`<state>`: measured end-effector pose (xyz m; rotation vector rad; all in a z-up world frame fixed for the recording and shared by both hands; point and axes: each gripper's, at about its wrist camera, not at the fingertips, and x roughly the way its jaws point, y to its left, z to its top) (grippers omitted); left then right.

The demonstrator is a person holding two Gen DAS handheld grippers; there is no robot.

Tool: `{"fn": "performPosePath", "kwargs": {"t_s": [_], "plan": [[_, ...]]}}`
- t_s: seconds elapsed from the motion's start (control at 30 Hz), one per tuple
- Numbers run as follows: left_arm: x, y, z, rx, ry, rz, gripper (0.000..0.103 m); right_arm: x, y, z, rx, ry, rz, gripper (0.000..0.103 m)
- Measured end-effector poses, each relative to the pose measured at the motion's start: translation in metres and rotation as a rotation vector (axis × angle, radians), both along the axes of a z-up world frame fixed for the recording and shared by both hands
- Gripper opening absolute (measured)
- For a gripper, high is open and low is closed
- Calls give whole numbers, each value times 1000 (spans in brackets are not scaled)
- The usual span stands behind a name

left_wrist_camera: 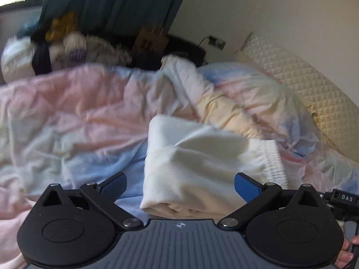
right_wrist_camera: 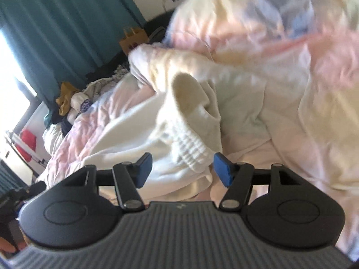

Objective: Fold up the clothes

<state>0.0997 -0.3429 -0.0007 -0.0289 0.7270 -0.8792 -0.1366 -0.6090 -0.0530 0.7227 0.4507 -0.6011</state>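
A cream-white garment (left_wrist_camera: 202,163), folded over, lies on the pastel duvet (left_wrist_camera: 74,112); its elastic waistband (left_wrist_camera: 274,163) faces right. My left gripper (left_wrist_camera: 180,186) hovers over its near edge, open wide, its blue pads (left_wrist_camera: 246,187) clear of the cloth on both sides. In the right wrist view the same garment (right_wrist_camera: 179,116) is bunched, with the ribbed waistband (right_wrist_camera: 193,148) just ahead of my right gripper (right_wrist_camera: 182,168). That gripper is open, the cloth lying between and beyond its blue pads (right_wrist_camera: 221,168) without being pinched.
A quilted cream pillow (left_wrist_camera: 303,85) leans on the wall at right. A heap of clothes (left_wrist_camera: 65,44) sits at the bed's far side below a teal curtain (left_wrist_camera: 112,2). A brown paper bag (right_wrist_camera: 132,38) stands behind. A hand's fingers (left_wrist_camera: 345,253) show at lower right.
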Motion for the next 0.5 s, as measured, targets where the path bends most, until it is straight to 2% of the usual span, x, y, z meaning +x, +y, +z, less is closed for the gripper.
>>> {"fn": "performPosePath", "kwargs": {"t_s": [0.07, 0.1, 0.17, 0.33, 0.5], "plan": [[-23, 11, 21, 2, -28, -8, 103, -10, 16, 20, -55, 0, 6, 67], [-33, 14, 29, 4, -47, -12, 103, -14, 23, 27, -77, -4, 9, 73], [-54, 23, 47, 8, -84, -9, 103, -23, 42, 45, -118, -22, 25, 77], [-106, 47, 82, 9, -176, -7, 103, -37, 85, 77, -195, -30, 89, 78], [-143, 68, 101, 11, -232, -2, 103, -49, 123, 96, -253, -38, 110, 77]]}}
